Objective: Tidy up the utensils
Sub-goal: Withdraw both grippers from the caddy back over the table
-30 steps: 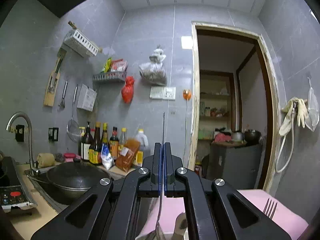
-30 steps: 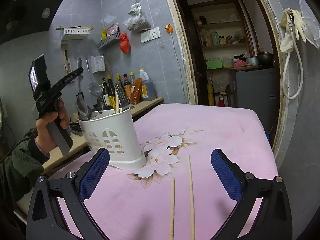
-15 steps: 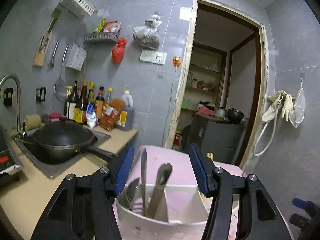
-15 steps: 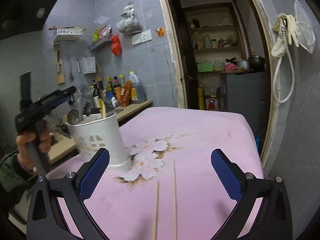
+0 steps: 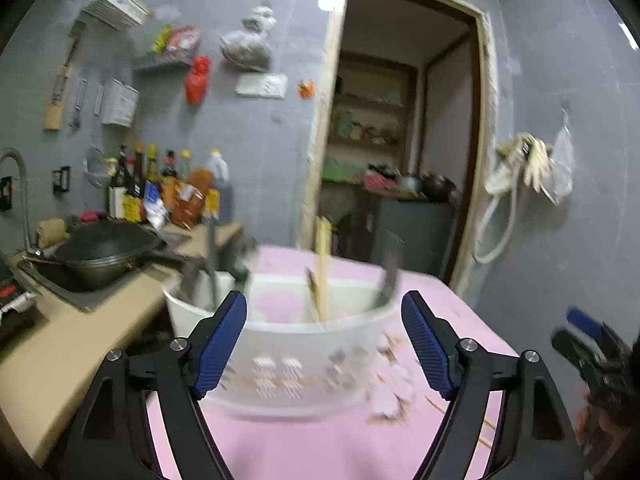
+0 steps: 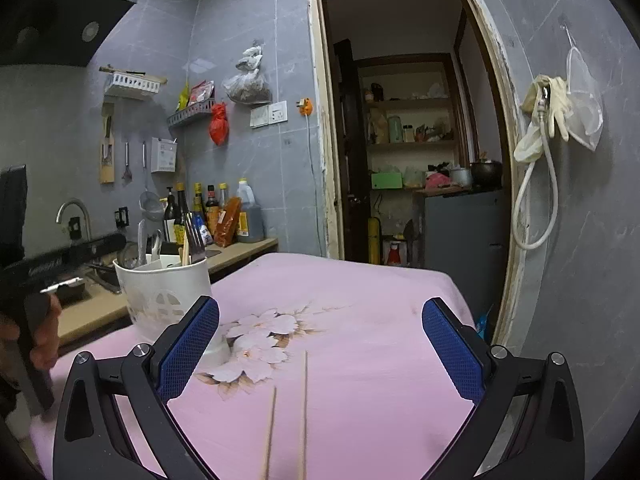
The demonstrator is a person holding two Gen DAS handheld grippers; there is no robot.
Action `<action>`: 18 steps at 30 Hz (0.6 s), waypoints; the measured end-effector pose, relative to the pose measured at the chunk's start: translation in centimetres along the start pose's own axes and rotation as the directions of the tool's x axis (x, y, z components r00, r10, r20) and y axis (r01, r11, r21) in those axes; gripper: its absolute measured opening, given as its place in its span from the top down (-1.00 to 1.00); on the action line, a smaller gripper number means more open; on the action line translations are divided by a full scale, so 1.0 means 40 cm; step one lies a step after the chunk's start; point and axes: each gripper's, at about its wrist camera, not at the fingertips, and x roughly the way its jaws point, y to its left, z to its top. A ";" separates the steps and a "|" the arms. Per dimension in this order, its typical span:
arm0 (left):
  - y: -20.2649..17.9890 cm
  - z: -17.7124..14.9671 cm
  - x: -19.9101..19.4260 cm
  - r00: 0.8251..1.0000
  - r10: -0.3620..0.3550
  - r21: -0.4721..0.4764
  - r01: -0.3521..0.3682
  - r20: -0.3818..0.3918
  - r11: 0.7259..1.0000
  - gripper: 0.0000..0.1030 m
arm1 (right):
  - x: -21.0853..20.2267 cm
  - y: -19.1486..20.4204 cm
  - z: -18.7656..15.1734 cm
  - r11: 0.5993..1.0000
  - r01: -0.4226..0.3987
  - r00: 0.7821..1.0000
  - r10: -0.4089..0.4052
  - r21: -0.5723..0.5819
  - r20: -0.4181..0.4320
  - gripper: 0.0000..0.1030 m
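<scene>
A white perforated utensil holder (image 5: pixel 296 360) stands on the pink flowered cloth (image 5: pixel 304 444); the left wrist view shows it blurred. It holds metal spoons (image 5: pixel 208 264), wooden chopsticks (image 5: pixel 322 276) and a dark metal utensil (image 5: pixel 390 276). My left gripper (image 5: pixel 324 340) is just in front of it, jaws opening, with nothing pressed between the pads. In the right wrist view the holder (image 6: pixel 164 292) stands at the left, and two loose chopsticks (image 6: pixel 304 412) lie on the cloth below my right gripper (image 6: pixel 320 344), which is open and empty.
A counter (image 5: pixel 60 344) with a sink, a black wok (image 5: pixel 100 248) and sauce bottles (image 6: pixel 208 216) runs along the left. Ahead is an open doorway (image 6: pixel 412 152) with shelves. A hose and gloves (image 6: pixel 548 120) hang on the right wall. A hand (image 6: pixel 44 332) grips the left tool.
The left gripper was shut on a thin metal utensil, then opened over the holder and left it there. It has since dropped lower, in front of the holder. The right gripper drifted slightly.
</scene>
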 end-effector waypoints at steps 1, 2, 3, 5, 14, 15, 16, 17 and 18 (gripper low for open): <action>-0.014 -0.012 0.004 1.000 -0.018 0.003 0.018 -0.026 1.000 -0.50 | -0.001 -0.001 0.001 1.000 0.004 1.000 -0.004 -0.007 -0.001 -0.99; -0.023 -0.020 0.008 0.999 -0.030 0.004 0.030 -0.045 1.000 -0.50 | -0.002 -0.003 0.001 1.000 0.007 1.000 -0.007 -0.014 -0.005 -0.99; -0.035 -0.030 0.015 0.996 -0.046 0.003 0.046 -0.075 0.999 -0.50 | -0.002 -0.005 0.001 1.000 0.009 1.000 -0.009 -0.023 -0.011 -0.99; -0.056 -0.049 0.029 0.988 -0.077 -0.004 0.077 -0.132 0.997 -0.51 | -0.002 -0.011 -0.001 0.999 0.013 1.000 -0.015 -0.041 -0.025 -0.99; -0.136 -0.115 0.097 0.913 -0.172 -0.052 0.164 -0.370 0.985 -0.51 | 0.021 -0.051 -0.035 0.996 -0.038 0.981 0.023 -0.077 -0.191 -0.62; -0.144 -0.124 0.110 0.898 -0.176 -0.057 0.168 -0.403 0.984 -0.51 | 0.030 -0.056 -0.042 0.996 -0.053 0.974 0.035 -0.073 -0.226 -0.56; -0.153 -0.135 0.125 0.878 -0.183 -0.063 0.173 -0.442 0.983 -0.51 | 0.034 -0.058 -0.048 0.996 -0.063 0.969 0.044 -0.070 -0.245 -0.41; -0.157 -0.143 0.140 0.862 -0.181 -0.064 0.171 -0.474 0.983 -0.50 | 0.042 -0.060 -0.057 0.995 -0.079 0.959 0.059 -0.064 -0.277 -0.27; -0.163 -0.152 0.152 0.847 -0.178 -0.064 0.169 -0.501 0.983 -0.50 | 0.047 -0.061 -0.064 0.994 -0.092 0.951 0.070 -0.061 -0.301 -0.21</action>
